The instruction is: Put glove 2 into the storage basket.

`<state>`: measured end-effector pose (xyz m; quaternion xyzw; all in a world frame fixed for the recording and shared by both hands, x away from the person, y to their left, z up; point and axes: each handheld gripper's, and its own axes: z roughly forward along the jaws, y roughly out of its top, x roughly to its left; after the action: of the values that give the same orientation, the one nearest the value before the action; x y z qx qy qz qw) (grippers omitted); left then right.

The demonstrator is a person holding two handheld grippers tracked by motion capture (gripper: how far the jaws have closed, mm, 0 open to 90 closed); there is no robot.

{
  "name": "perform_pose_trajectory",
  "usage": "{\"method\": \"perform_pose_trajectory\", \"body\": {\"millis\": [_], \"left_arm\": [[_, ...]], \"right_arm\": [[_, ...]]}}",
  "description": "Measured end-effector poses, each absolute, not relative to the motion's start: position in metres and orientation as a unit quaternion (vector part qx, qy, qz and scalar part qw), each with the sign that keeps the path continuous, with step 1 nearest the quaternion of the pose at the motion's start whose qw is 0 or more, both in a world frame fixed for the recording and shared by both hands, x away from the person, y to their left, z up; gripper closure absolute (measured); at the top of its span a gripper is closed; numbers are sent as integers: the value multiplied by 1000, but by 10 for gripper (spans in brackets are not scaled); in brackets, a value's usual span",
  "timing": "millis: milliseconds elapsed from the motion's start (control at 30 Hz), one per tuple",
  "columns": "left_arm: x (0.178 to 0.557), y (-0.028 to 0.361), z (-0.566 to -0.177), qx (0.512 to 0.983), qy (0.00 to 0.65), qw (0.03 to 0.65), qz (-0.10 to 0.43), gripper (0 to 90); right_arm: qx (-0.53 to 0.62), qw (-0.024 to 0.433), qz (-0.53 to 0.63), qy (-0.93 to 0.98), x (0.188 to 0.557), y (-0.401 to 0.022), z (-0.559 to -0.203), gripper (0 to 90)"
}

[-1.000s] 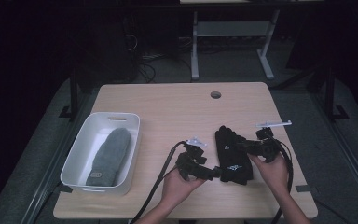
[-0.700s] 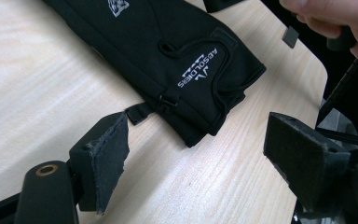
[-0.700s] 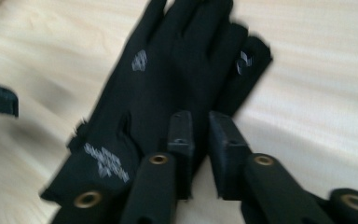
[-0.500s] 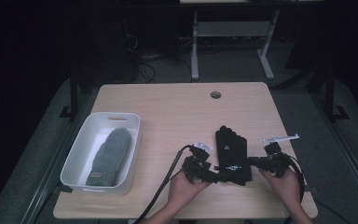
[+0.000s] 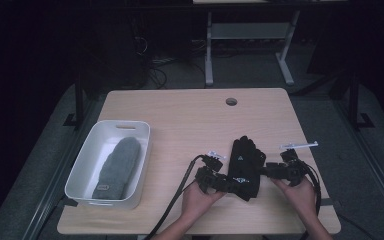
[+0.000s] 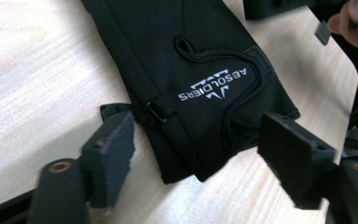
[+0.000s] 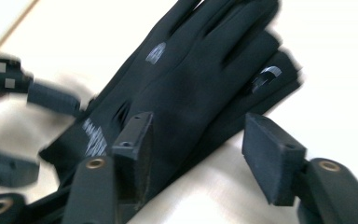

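We find the black glove (image 5: 246,167) lying flat on the pale wooden table (image 5: 180,115), its fingers pointing away from the person, between the two grippers. Only the left gripper view lets us read the white lettering on its cuff (image 6: 213,86) and see the small buckle at the seam; the right gripper view instead gives us the smooth, matte fingers and a second dark layer under them. The left gripper (image 6: 200,161) has its foam-faced jaws standing wide, one to each side of the cuff end, pads clear of the fabric — they have just been closing a little. The right gripper (image 7: 196,158) has just been opening; one jaw sits over the glove's palm edge, the other over bare table, and we see no grip. From above, a white plastic bin (image 5: 87,165) off to the left gripper's far side holds a grey knitted mitten (image 5: 116,167).
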<state>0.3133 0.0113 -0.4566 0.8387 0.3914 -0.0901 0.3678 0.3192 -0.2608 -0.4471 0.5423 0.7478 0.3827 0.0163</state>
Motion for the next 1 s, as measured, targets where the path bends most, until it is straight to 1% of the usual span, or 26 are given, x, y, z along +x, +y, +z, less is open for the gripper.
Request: {"method": "perform_pose_trajectory", "body": {"millis": [67, 133, 167, 267, 300, 333, 500, 600, 700, 867, 900, 1000], "left_arm": [[315, 11, -459, 842, 391, 362, -87, 305], [316, 11, -460, 841, 391, 365, -85, 341], [317, 11, -460, 841, 391, 365, -85, 348], [318, 9, -460, 842, 390, 365, -79, 389], [318, 8, -460, 842, 390, 364, -77, 408], [318, 7, -460, 845, 387, 361, -71, 426], [316, 2, -460, 858, 370, 353, -48, 529], [315, 0, -461, 863, 360, 352, -36, 608], [317, -1, -462, 861, 362, 354, -43, 682], [322, 3, -461, 859, 364, 356, -59, 757], [322, 4, -461, 858, 365, 356, -58, 769], [323, 7, -460, 858, 364, 357, -57, 783]], "right_arm": [[553, 21, 397, 732, 327, -264, -449, 380], [568, 13, 391, 724, 337, -264, -452, 347], [576, 13, 391, 718, 341, -264, -454, 347], [582, 27, 394, 711, 352, -261, -456, 345], [583, 29, 391, 712, 356, -261, -458, 327], [589, 20, 380, 713, 360, -260, -460, 311], [599, 35, 366, 712, 370, -254, -463, 336], [598, 38, 368, 711, 371, -253, -465, 437], [591, 34, 367, 717, 370, -251, -465, 539], [589, 8, 393, 706, 370, -257, -466, 727], [587, 7, 398, 705, 370, -258, -465, 748], [585, -2, 409, 701, 369, -260, -464, 771]]}}
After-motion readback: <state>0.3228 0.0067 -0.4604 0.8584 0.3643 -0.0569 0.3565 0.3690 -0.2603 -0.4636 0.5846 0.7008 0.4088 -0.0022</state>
